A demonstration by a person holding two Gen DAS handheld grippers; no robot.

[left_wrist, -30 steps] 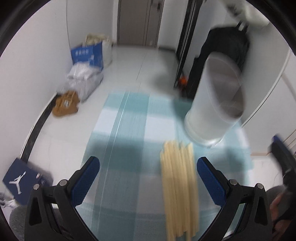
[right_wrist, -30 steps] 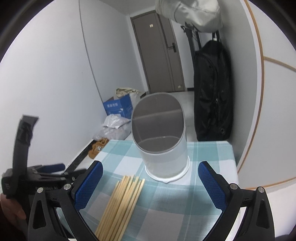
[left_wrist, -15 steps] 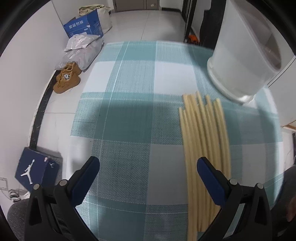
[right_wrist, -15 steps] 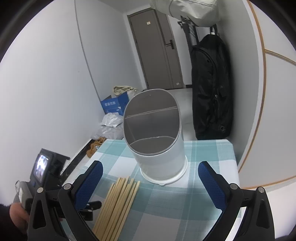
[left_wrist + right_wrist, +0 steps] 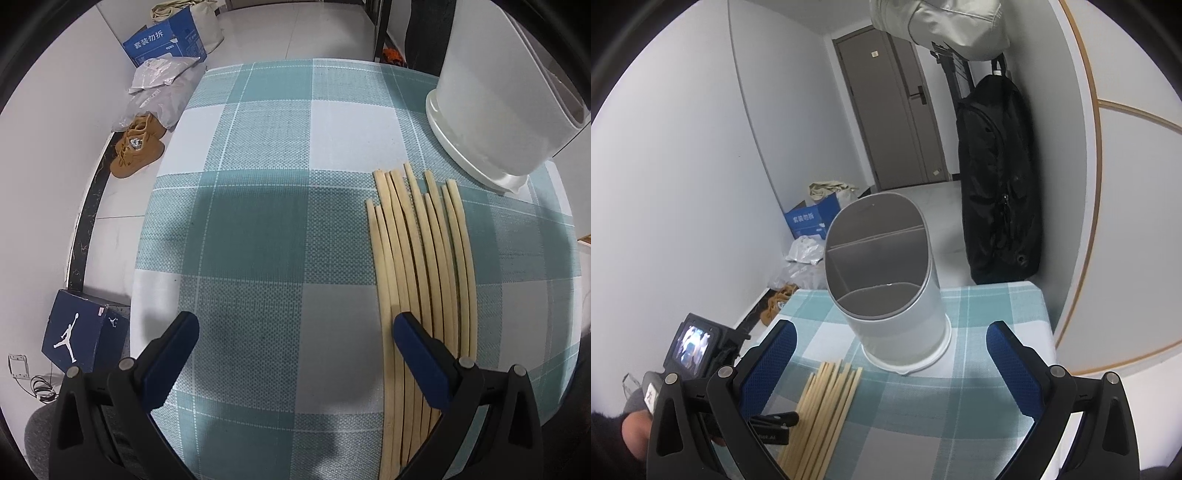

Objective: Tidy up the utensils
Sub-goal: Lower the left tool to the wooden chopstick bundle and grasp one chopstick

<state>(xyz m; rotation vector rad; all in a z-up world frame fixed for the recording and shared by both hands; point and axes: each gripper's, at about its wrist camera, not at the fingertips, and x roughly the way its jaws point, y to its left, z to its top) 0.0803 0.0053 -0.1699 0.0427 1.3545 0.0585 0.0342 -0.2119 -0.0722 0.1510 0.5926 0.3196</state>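
Chopsticks [image 5: 421, 280] lie flat in a loose bundle on the table [image 5: 280, 122], which wears a teal-and-white checked cloth, and none of them is held. Seen from the left wrist, the floor at the far left holds a dark blue shoebox [image 5: 86, 332], a pair of tan boots [image 5: 136, 146] and a blue carton [image 5: 164, 38] (with plastic bags beside it). Next comes the left hand-held gripper [image 5: 295, 325], its blue-padded jaws spread wide and empty above the cloth — the right pad sits over the near ends of the chopsticks, though whether it touches them cannot be told. Right of the bundle's far tips stands a white utensil holder [image 5: 491, 99], upright and near but apart from them. In the right wrist view the right hand-held gripper [image 5: 890, 336] is likewise wide open and empty, framing the holder — its inside split by a divider — with a black bag [image 5: 997, 177] hanging by the wall at the right.
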